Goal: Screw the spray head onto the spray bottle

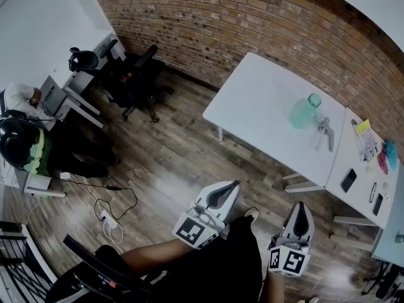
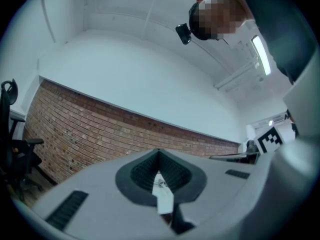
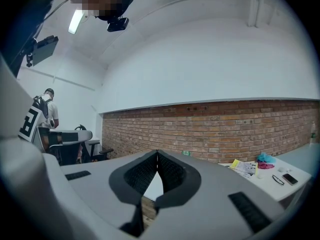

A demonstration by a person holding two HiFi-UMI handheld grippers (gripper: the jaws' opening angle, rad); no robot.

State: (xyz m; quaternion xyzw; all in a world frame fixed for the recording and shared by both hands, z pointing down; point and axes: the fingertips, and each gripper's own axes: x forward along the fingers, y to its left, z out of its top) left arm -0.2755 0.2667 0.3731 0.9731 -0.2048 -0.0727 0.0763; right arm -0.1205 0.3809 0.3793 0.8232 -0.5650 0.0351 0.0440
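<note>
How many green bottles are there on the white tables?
1. The see-through green plastic bottle sits on the white table near the brick wall, next to the grey spray head. I see no others.

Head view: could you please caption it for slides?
Shut left gripper and right gripper, away from translucent green spray bottle on white table.

Left gripper [image 2: 159, 156] points level, jaws pressed together at the tips, nothing between them. A white sliver shows through the gap below. Beyond runs a brick wall [image 2: 90, 129] under white wall, with an office chair [image 2: 15, 154] far left.
</note>
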